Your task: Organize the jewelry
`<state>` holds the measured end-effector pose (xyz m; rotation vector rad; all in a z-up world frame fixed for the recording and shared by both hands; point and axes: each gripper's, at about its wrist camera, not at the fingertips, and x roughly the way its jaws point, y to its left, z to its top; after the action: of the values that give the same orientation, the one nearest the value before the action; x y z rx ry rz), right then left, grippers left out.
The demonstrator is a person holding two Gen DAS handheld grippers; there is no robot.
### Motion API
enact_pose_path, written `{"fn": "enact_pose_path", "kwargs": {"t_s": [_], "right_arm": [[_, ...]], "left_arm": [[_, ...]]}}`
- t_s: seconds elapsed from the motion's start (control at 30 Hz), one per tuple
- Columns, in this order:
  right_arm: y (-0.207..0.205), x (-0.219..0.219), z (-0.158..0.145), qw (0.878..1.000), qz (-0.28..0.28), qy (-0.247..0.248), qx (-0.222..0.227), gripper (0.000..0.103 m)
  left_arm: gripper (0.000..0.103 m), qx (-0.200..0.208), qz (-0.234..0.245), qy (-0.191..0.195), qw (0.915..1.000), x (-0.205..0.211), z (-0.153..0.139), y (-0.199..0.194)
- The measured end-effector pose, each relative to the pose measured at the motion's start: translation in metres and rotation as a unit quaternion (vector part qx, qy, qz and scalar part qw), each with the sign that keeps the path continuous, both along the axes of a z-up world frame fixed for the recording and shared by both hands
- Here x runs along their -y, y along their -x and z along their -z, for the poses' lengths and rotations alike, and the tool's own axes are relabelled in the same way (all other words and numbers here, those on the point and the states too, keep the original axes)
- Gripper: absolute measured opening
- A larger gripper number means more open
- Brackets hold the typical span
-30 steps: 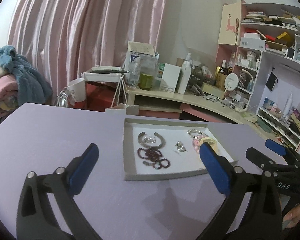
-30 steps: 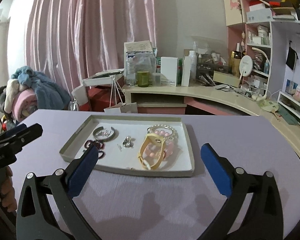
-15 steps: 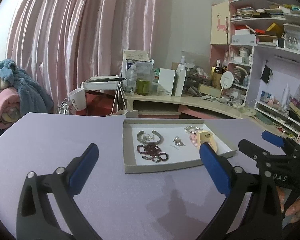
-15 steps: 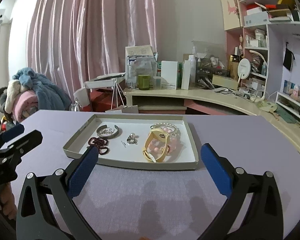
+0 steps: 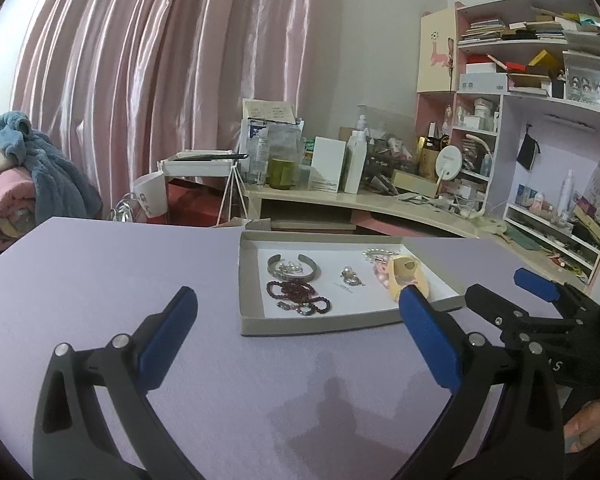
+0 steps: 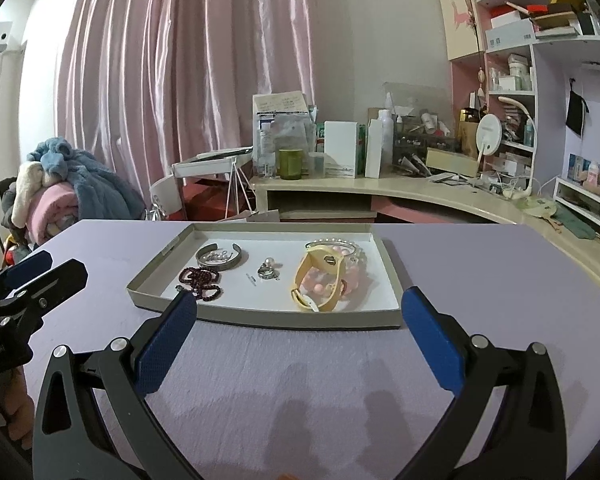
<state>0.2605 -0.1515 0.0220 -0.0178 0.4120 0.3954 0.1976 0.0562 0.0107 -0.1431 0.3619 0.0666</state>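
Straight ahead at twelve o'clock of your right gripper point(image 6: 298, 322), the shallow tray point(image 6: 260, 318) holds the jewelry; the yellow watch point(image 6: 320, 276) lies nearest, its strap running away from you. Both grippers hover short of it, fingers spread wide, empty. Your left gripper point(image 5: 298, 320) sees the tray toward one o'clock.

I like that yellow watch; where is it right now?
In the right wrist view, the yellow watch lies at the right end of the tray, over pink beads, right of a small ring.

left hand-held gripper point(image 5: 296, 316): jaws wide, empty | right hand-held gripper point(image 6: 298, 316): jaws wide, empty
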Motion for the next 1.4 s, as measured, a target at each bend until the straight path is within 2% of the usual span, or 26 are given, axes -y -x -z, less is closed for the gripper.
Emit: {"fn": "enact_pose_path", "kwargs": {"t_s": [0.33,0.57,0.73,1.4], "right_arm": [[-0.0002,0.0068,0.0017,1.0,-0.002,-0.024,-0.007,0.102],[0.0038,0.0066,0.0001,0.999,-0.009,-0.03,0.005,0.102],[0.0045,0.0058,0.0002,1.0,-0.01,-0.029,0.007,0.102],[0.0052,0.0076,-0.0003,0.999,-0.008,-0.035,0.008,0.102]], "left_arm": [[0.101,-0.008,0.015,0.016,0.9997,-0.0044,0.004,-0.0026],[0.101,0.002,0.018,0.001,0.9998,0.0011,0.0028,0.0007],[0.101,-0.01,0.021,-0.007,0.9997,0.0052,0.0036,-0.0043],[0.101,-0.004,0.026,-0.004,0.9996,0.0017,0.0034,-0.0024]]}}
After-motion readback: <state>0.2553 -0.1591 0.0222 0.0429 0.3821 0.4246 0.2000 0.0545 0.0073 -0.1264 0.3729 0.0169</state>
